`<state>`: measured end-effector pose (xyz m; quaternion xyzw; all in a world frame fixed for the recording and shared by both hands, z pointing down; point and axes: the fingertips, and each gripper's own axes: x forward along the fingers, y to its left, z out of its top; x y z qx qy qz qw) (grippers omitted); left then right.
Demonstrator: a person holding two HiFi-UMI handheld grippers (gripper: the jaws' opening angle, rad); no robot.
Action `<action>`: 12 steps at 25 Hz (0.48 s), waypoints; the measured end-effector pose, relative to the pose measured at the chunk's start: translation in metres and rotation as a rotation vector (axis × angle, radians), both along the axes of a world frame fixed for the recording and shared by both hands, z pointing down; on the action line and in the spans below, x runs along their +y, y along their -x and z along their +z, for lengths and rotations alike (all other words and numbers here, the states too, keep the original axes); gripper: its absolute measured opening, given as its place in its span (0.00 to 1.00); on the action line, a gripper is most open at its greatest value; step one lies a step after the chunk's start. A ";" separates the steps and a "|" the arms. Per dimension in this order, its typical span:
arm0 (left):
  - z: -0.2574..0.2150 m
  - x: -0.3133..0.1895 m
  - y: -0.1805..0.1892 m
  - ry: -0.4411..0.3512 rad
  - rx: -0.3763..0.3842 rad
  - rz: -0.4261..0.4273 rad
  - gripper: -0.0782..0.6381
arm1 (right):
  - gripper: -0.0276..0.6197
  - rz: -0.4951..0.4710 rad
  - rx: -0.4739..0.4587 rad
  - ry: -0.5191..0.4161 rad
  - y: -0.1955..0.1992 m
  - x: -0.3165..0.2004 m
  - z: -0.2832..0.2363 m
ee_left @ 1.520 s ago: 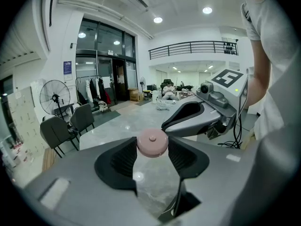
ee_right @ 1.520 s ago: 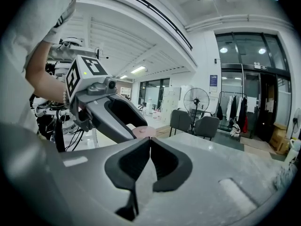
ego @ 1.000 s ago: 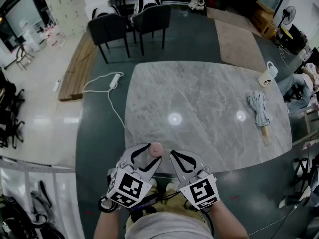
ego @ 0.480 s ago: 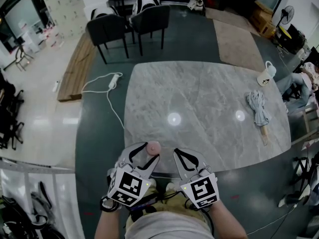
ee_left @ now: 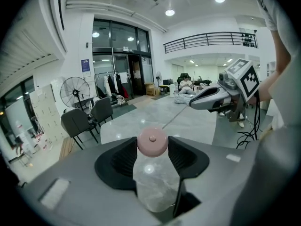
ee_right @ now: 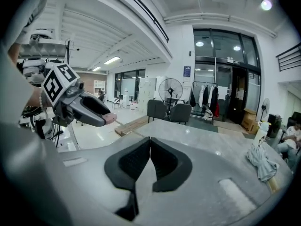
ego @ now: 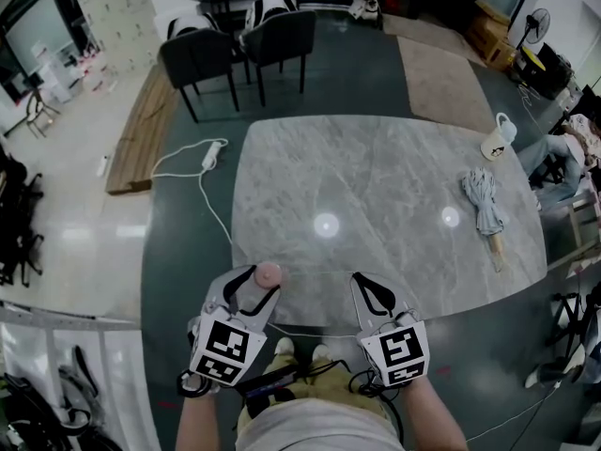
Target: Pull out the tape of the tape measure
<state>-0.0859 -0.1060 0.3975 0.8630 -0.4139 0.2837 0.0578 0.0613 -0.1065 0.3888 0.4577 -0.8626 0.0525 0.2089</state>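
A small round pink tape measure (ego: 268,273) sits between the fingers of my left gripper (ego: 255,286), over the near edge of the grey marble table (ego: 376,177). In the left gripper view the pink case (ee_left: 152,141) is pinched by both black pads (ee_left: 117,161). A thin tape (ego: 319,273) runs level from the case to the tip of my right gripper (ego: 362,280), which is shut on its end. The left gripper view shows the tape (ee_left: 176,117) running to the right gripper (ee_left: 194,103). In the right gripper view my right gripper (ee_right: 150,141) has its pads pressed together.
A folded grey umbrella (ego: 486,205) and a white mug (ego: 498,141) lie at the table's right side. Two dark chairs (ego: 235,50) stand beyond the far edge. A white power strip and cord (ego: 202,158) trail on the floor at the left.
The two grippers have drawn apart, the left with the pink case going left and the right going right. A length of tape now shows between them.
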 end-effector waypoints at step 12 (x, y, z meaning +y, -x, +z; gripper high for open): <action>0.013 0.001 0.034 0.026 -0.018 -0.073 0.43 | 0.05 0.146 0.053 0.008 -0.056 -0.004 0.006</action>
